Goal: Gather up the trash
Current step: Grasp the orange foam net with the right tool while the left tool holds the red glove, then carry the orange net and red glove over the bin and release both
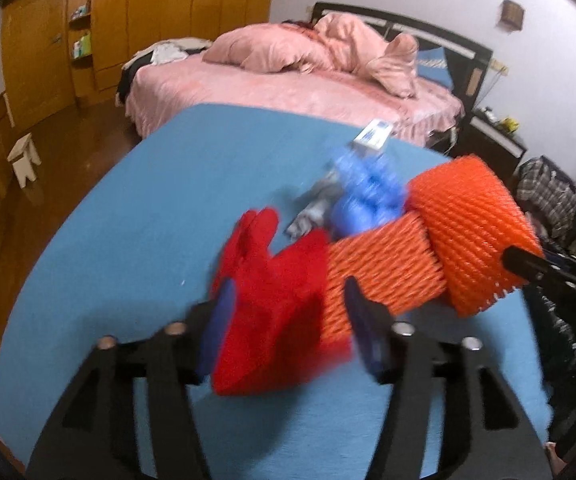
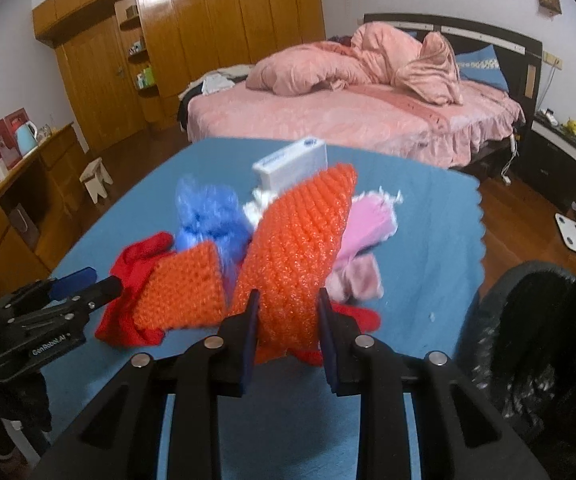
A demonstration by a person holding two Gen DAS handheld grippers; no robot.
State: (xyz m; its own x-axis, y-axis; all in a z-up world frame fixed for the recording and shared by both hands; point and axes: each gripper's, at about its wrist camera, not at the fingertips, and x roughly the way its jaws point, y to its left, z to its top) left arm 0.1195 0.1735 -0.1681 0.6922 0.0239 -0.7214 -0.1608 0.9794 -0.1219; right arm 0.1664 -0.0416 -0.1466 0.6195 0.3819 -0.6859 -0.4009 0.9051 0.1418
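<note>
On the blue table (image 2: 428, 216) lies a small heap of trash. From left to right there is one red piece (image 2: 143, 260) shaped like a glove, two orange foam nets, one crumpled blue bag (image 2: 207, 216), one white box (image 2: 292, 162) and one pink piece (image 2: 368, 224). One dark bin (image 2: 544, 344) stands at the table's right edge.

The left gripper (image 1: 288, 320) is about half open. The red piece (image 1: 271, 296) sits between its blue fingers (image 1: 219, 320), which seem to press on it, though the picture is blurry. The smaller orange net (image 1: 380, 268) lies just beside it on the table.

The right gripper (image 2: 288, 316) is closed partway around the bigger orange net (image 2: 296, 248). Its two fingers squeeze the net's lower end and the net stands up tall, lifted off the table in front of the other trash.

The left tool has white writing on its side, which looks like "GenRobot.AI". The white box has blue marks, too blurry to read.
</note>
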